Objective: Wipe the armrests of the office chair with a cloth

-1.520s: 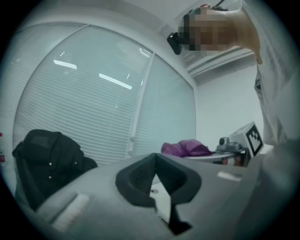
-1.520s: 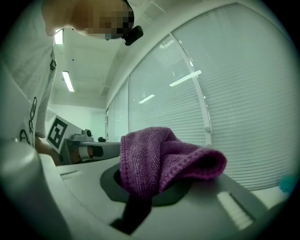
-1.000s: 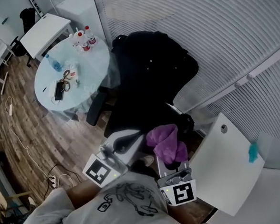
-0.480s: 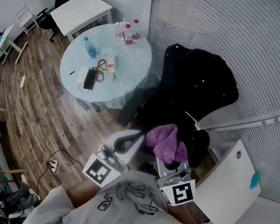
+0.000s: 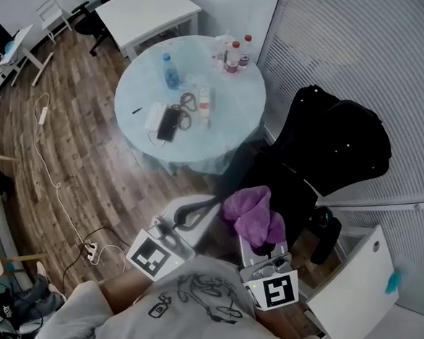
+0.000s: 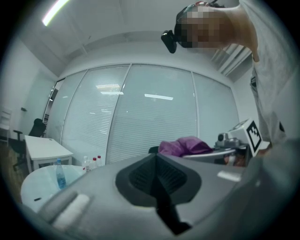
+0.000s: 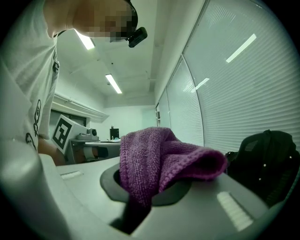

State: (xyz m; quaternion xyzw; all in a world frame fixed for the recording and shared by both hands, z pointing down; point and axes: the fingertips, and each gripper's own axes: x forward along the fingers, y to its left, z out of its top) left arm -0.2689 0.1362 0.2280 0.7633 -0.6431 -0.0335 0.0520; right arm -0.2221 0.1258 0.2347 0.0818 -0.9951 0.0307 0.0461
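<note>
Head view, left gripper: we see the grey plastic left gripper (image 5: 207, 204) held low in front of the person's body, its fingers pressed together with nothing between them
Head view, right gripper: the grey plastic right gripper (image 5: 256, 237) sits just beside it, its fingers pinching a crumpled purple terry cloth (image 5: 249, 213)
Head view, cloth: we find it up in the air, bunched over the right gripper's tips, near the black padded office chair (image 5: 336, 148) and apart from the chair's black armrest (image 5: 325, 235)
Head view, chair: it stands between the round pale-blue glass desk (image 5: 141, 98) and the white slatted blinds (image 5: 365, 53)
Head view, desk: it carries clear plastic water bottles (image 5: 234, 54) and a dark flat phone (image 5: 168, 126)
Left gripper view, fingers: we see the dark ribbed fingers (image 6: 140, 176) closed against each other and empty, with the cloth (image 6: 185, 146) beyond them to the right
Right gripper view, fingers: we see them clamped on the cloth (image 7: 159, 164), which fills the gap and folds over to the right
Right gripper view, chair: its black back (image 7: 267, 159) shows at the right edge, clear of the cloth
</note>
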